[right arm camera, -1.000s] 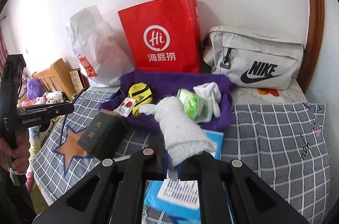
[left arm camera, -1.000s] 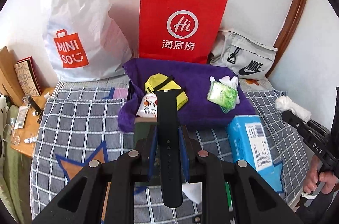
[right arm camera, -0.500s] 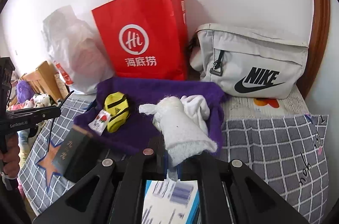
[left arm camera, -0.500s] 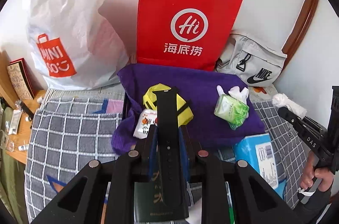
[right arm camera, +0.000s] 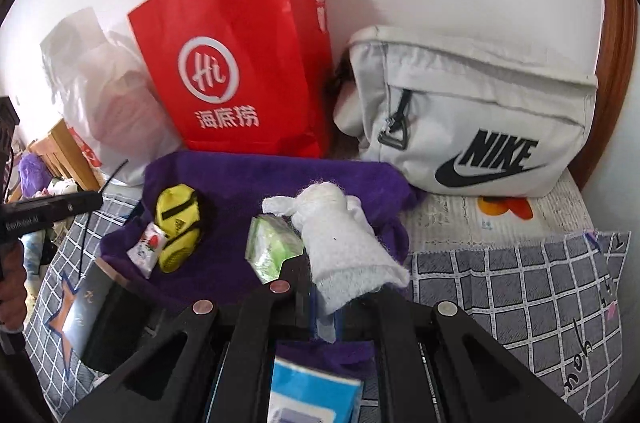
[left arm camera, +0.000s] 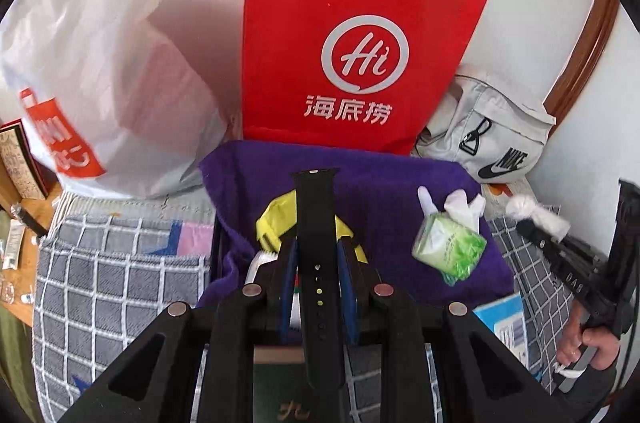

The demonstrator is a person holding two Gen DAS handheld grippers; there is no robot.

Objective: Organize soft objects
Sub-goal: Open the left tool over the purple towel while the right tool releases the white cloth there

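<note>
My left gripper (left arm camera: 316,263) is shut on a black watch strap (left arm camera: 316,219) and holds it above the purple towel (left arm camera: 376,179), over a yellow pouch (left arm camera: 276,223). My right gripper (right arm camera: 324,299) is shut on a rolled white cloth (right arm camera: 340,239) above the towel's (right arm camera: 240,183) right part. On the towel lie the yellow pouch (right arm camera: 178,223), a small white packet (right arm camera: 148,249), a green tissue pack (right arm camera: 268,251) and white cloth (left arm camera: 460,203) behind the tissue pack (left arm camera: 448,247). The right gripper with its cloth (left arm camera: 536,215) shows at the right of the left wrist view.
A red paper bag (left arm camera: 352,43), a white Miniso bag (left arm camera: 100,63) and a grey Nike bag (right arm camera: 472,111) stand against the wall. A blue-white pack (right arm camera: 312,399) and a dark box (right arm camera: 100,319) lie on the checked bedcover (right arm camera: 520,291). A wooden side table (left arm camera: 16,263) is left.
Both grippers have moved forward toward the wall and over the purple towel, each still holding its object. The bags now look larger and closer.
</note>
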